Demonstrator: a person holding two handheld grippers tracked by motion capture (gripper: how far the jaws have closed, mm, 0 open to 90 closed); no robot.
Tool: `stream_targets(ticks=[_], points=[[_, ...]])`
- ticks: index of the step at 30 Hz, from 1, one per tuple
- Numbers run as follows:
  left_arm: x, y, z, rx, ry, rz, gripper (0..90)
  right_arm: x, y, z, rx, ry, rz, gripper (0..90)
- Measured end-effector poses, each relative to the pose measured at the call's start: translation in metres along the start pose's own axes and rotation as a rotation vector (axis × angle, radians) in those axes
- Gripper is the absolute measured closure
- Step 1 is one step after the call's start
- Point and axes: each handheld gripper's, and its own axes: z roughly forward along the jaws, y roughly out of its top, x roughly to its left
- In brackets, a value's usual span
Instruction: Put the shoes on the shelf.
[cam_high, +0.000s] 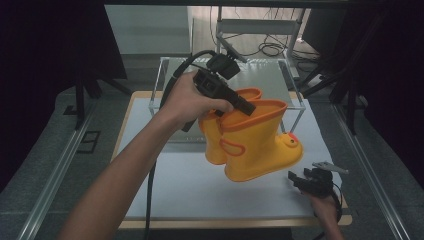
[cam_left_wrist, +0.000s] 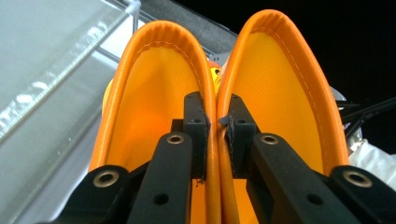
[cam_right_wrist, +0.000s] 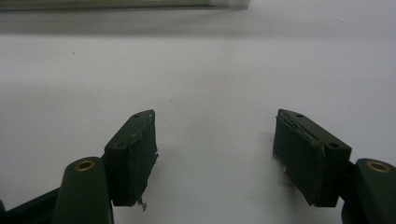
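Above the middle of the white bench (cam_high: 190, 190), a pair of yellow rubber boots (cam_high: 250, 145) is held aloft, shafts tilted with toes toward the right edge. In front of the clear acrylic rack (cam_high: 295, 100) at the far edge, both inner cuffs are pinched together by the left claw (cam_left_wrist: 216, 126), entering from above. Near the front right corner, the right claw (cam_right_wrist: 215, 154) is kept open and empty, resting low.

L gripper (cam_high: 239, 105) jaws clamped, R gripper (cam_right_wrist: 215, 154) jaws apart
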Motion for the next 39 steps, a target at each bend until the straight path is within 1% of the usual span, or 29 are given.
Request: stream_targets(ticks=[1, 3, 5, 6, 7, 9, 10, 11, 15, 17, 18, 20, 27, 28, 29, 31, 34, 36, 39], points=[[0.000, 0.000, 0.000, 0.000, 0.000, 0.000, 82.1, 0.000, 0.000, 0.000, 0.000, 0.000, 0.000, 29.5], [0.001, 0.007, -0.002, -0.010, 0.001, 0.001, 82.1, 0.000, 0.000, 0.000, 0.000, -0.002, 0.000, 29.4], [0.003, 0.014, -0.004, -0.017, 0.001, -0.015, 82.1, 0.000, 0.000, 0.000, -0.001, 0.002, 0.001, 29.5], [0.006, 0.020, -0.004, -0.021, 0.002, -0.029, 82.1, 0.000, 0.000, 0.000, -0.003, 0.002, 0.005, 29.5], [0.006, 0.020, -0.004, -0.021, 0.002, -0.029, 82.1, 0.000, 0.000, 0.000, -0.003, 0.002, 0.005, 29.5], [0.011, 0.028, -0.005, -0.020, 0.002, -0.045, 82.1, 0.000, 0.000, 0.000, -0.002, 0.001, 0.004, 29.5], [0.016, 0.036, -0.006, -0.020, 0.007, -0.059, 82.1, 0.000, 0.000, 0.000, -0.002, -0.004, -0.001, 29.5], [0.016, 0.036, -0.006, -0.020, 0.007, -0.059, 82.1, 0.000, 0.000, 0.000, -0.002, -0.004, -0.001, 29.5], [0.026, 0.051, -0.012, -0.035, 0.028, -0.085, 82.1, 0.000, 0.000, 0.000, -0.003, -0.003, -0.005, 29.5], [0.031, 0.058, -0.017, -0.050, 0.049, -0.096, 82.2, 0.000, 0.000, 0.000, -0.004, -0.002, 0.000, 29.5], [0.034, 0.062, -0.019, -0.055, 0.054, -0.105, 82.2, 0.000, 0.000, 0.000, -0.006, -0.001, 0.001, 29.5], [0.039, 0.068, -0.024, -0.068, 0.078, -0.125, 82.1, -0.001, 0.000, 0.000, -0.008, 0.001, 0.002, 29.6], [0.061, 0.081, -0.031, -0.113, 0.159, -0.199, 82.2, -0.001, 0.000, 0.000, -0.007, 0.005, 0.009, 29.6], [0.068, 0.084, -0.032, -0.132, 0.181, -0.228, 82.2, -0.001, 0.000, 0.000, -0.006, 0.008, 0.014, 29.6], [0.068, 0.084, -0.032, -0.132, 0.181, -0.228, 82.2, -0.001, 0.000, 0.000, -0.006, 0.008, 0.014, 29.6], [0.076, 0.085, -0.032, -0.151, 0.202, -0.256, 82.2, -0.002, 0.000, 0.000, -0.007, 0.010, 0.013, 29.6], [0.087, 0.085, -0.030, -0.161, 0.239, -0.291, 82.2, -0.002, 0.000, 0.000, -0.010, 0.011, 0.014, 29.6], [0.093, 0.084, -0.028, -0.155, 0.275, -0.313, 82.2, -0.002, 0.000, 0.000, -0.011, 0.013, 0.018, 29.6], [0.105, 0.081, -0.027, -0.161, 0.319, -0.362, 82.2, -0.003, 0.000, 0.000, -0.012, 0.013, 0.017, 30.1]])
